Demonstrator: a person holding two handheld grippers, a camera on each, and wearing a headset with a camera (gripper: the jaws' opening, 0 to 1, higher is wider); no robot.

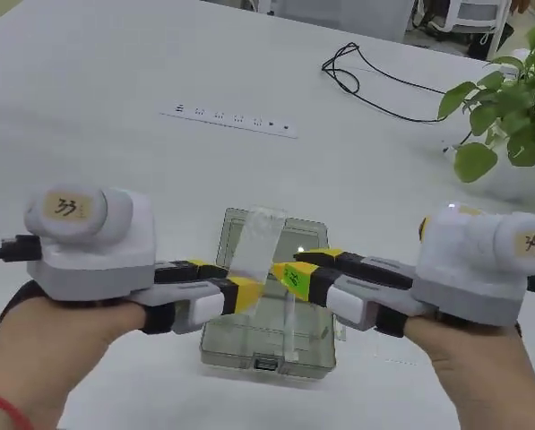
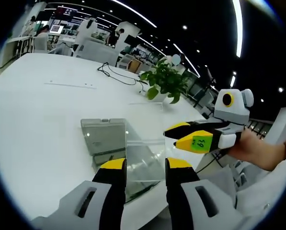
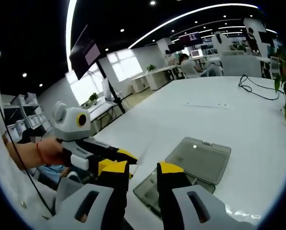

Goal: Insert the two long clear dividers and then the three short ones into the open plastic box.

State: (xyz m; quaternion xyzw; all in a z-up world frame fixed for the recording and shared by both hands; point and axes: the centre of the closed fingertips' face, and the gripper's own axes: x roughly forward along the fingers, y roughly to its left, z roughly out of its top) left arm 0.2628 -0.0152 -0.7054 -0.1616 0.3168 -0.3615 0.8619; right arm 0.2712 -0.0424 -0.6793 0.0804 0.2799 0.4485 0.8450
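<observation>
The left gripper (image 1: 237, 285) seems to pinch a clear divider (image 1: 256, 244) above the open box (image 1: 249, 354). At its 3 o'clock the right gripper (image 1: 303, 267) has its jaws spread. The slick plastic could twist and miss its slot.

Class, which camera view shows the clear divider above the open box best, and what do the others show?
The head view: the clear divider stands whole and face-on above the open box. The left gripper view shows its glassy face close before the jaws, hard to outline. The right gripper view shows barely an edge.
</observation>
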